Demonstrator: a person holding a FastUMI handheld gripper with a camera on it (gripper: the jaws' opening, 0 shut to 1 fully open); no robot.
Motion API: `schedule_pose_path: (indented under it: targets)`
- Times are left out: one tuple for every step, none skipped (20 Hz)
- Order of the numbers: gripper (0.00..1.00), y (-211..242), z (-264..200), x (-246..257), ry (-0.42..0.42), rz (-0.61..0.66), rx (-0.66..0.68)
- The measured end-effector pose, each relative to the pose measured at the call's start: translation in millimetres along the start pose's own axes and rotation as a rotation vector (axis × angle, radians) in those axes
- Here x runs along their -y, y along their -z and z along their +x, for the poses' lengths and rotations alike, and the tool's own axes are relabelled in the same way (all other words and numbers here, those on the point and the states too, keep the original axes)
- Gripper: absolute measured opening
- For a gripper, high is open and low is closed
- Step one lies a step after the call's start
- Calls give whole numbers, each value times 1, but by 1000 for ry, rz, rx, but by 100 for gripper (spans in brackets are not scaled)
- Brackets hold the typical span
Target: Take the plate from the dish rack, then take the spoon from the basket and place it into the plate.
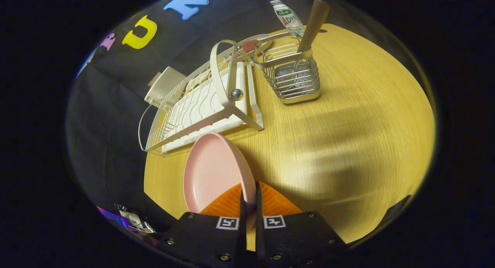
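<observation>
Two fingers of gripper (248, 196) clamp plate (210, 171) rim, clear of rack (201, 105); step one. Next: set down on table (348, 125), fetch spoon (313, 24) from basket (294, 76).

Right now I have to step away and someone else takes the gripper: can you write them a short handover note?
Gripper: shut on the pink plate, its rim pinched between the orange fingers.
Plate: out of the white dish rack, held tilted over the wooden table, just in front of the rack.
Spoon: standing in the wire basket, beyond the fingers, beside the rack.
Done: plate taken from rack.
Left: set the plate down, fetch the spoon, put it in the plate.
</observation>
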State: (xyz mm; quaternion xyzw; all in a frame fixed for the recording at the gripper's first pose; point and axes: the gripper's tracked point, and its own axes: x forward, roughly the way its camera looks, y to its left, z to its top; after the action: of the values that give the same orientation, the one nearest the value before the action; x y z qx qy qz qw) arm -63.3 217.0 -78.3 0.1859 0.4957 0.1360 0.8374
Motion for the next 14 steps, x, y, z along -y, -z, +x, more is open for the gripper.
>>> schedule_pose_path:
  targets:
    - [13, -2, -3, 9, 35, -41, 10]
    - [17, -5, -3, 11, 48, -71, 27]
    - [18, -11, -10, 11, 62, -106, 62]
    - [25, -23, -22, 16, 102, -158, 116]
    - [34, -35, -31, 23, 146, -232, 191]
    - [36, -50, -45, 26, 194, -308, 267]
    - [39, -66, -61, 30, 246, -393, 348]
    - [39, -79, -76, 30, 279, -464, 421]
    - [39, -89, -88, 27, 297, -513, 482]
    - [39, -96, -97, 25, 305, -540, 523]
    - [39, -103, -104, 24, 312, -545, 558]
    - [39, -107, -109, 24, 313, -533, 583]
    - [39, -115, -115, 26, 317, -506, 614]
    - [39, -120, -121, 26, 312, -476, 643]
